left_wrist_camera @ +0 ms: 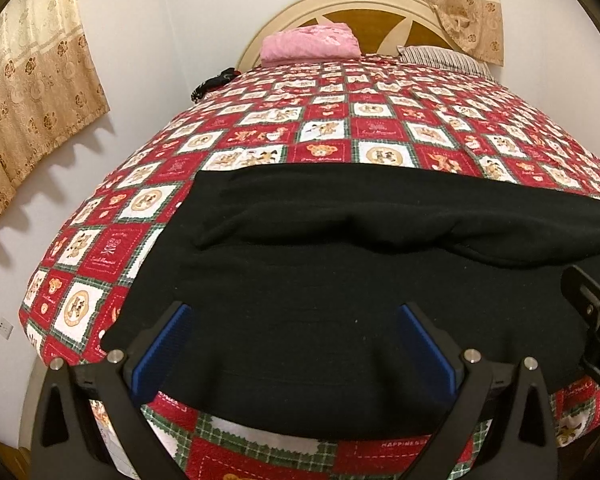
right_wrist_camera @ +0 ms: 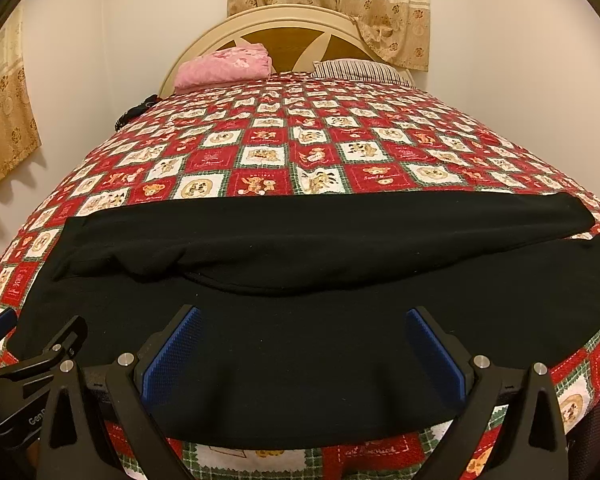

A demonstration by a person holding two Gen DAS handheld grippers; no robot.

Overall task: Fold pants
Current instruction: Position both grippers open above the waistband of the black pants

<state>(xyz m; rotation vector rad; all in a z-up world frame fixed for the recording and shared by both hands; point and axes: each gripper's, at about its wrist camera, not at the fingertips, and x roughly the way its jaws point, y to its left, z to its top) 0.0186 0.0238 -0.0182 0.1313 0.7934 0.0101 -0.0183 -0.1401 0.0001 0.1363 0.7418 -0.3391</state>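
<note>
Black pants (right_wrist_camera: 300, 320) lie spread sideways across the near end of a red patchwork bedspread (right_wrist_camera: 284, 140), one leg apparently folded over the other. Left gripper (left_wrist_camera: 296, 344) and right gripper (right_wrist_camera: 304, 348) hover over the near hem, jaws wide apart, holding nothing.

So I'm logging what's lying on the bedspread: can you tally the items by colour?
Black: 2, the pants and a small dark object at the far left edge
Pink: 1, folded pink blanket
Striped: 1, striped pillow
Total: 4
</note>
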